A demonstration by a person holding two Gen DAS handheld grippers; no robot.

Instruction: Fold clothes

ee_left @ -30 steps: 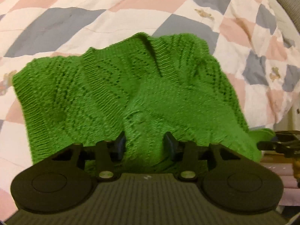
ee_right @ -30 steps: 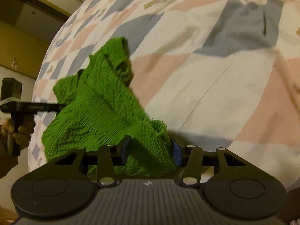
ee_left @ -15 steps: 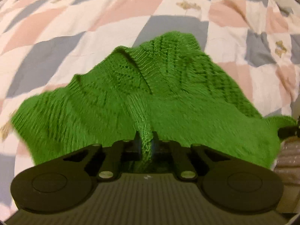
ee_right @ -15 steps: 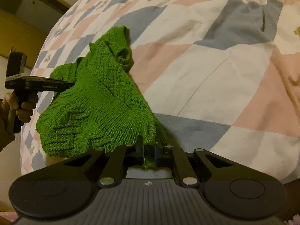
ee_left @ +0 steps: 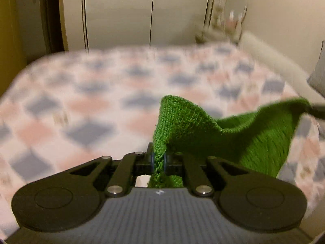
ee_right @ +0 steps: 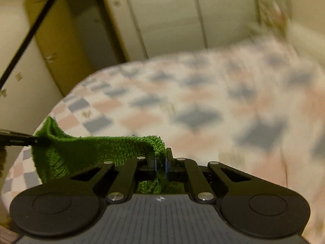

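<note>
Green knit sweater (ee_left: 254,140) stretched above one checkered quilt (ee_left: 81,105), two grippers, left (ee_left: 159,159) and right (ee_right: 160,163), fingers clamped on its edge

Bright green ribbed-knit sweater (ee_left: 233,134), quilt (ee_left: 85,109) checked in pale pink, grey-blue and white diamonds, black left gripper (ee_left: 158,159) and right gripper (ee_right: 160,165) with blue pads, cream wardrobe doors (ee_left: 117,14) far, tan door frame far left.

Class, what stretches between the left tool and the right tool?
Only the green knit garment, held taut from left tool to right tool; both wrist views show it.
</note>
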